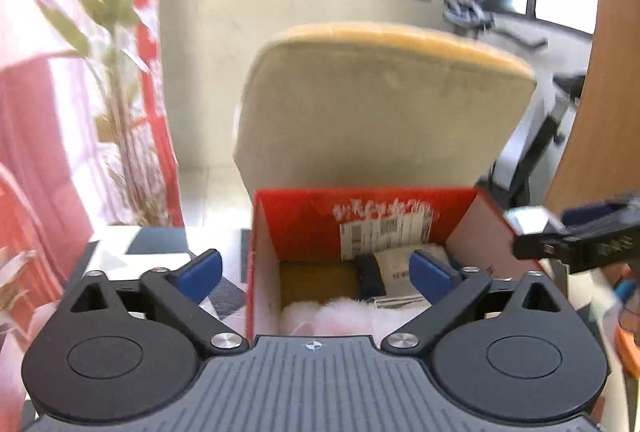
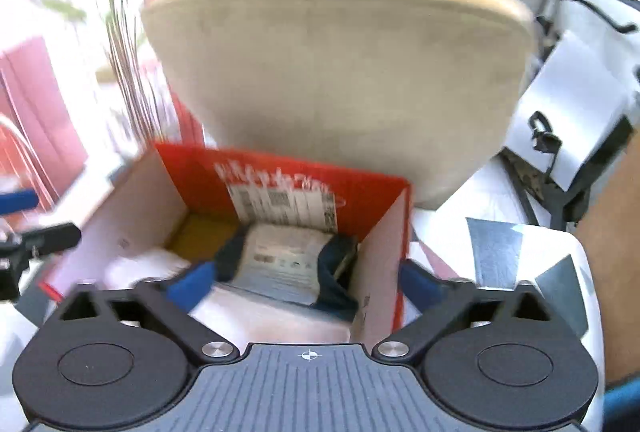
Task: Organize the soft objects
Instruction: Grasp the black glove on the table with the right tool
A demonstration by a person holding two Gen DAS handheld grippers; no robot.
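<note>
A red cardboard box point(image 1: 304, 216) stands open on the patterned table; it also shows in the right wrist view point(image 2: 384, 203). Inside lie a pink fluffy thing point(image 1: 344, 316), a dark blue item with a white label point(image 1: 384, 268) point(image 2: 280, 264) and something white point(image 2: 148, 268). My left gripper point(image 1: 316, 268) is open and empty, its fingers straddling the box's left wall. My right gripper point(image 2: 304, 284) is open and empty over the box, straddling its right wall; its side shows at the right of the left wrist view point(image 1: 576, 232).
A beige cushioned chair back point(image 1: 380, 103) point(image 2: 340, 71) stands right behind the box. A plant point(image 1: 116, 71) and red curtain point(image 1: 24, 151) are at the left. An exercise machine point(image 1: 548, 119) and wooden panel point(image 1: 600, 111) are at the right.
</note>
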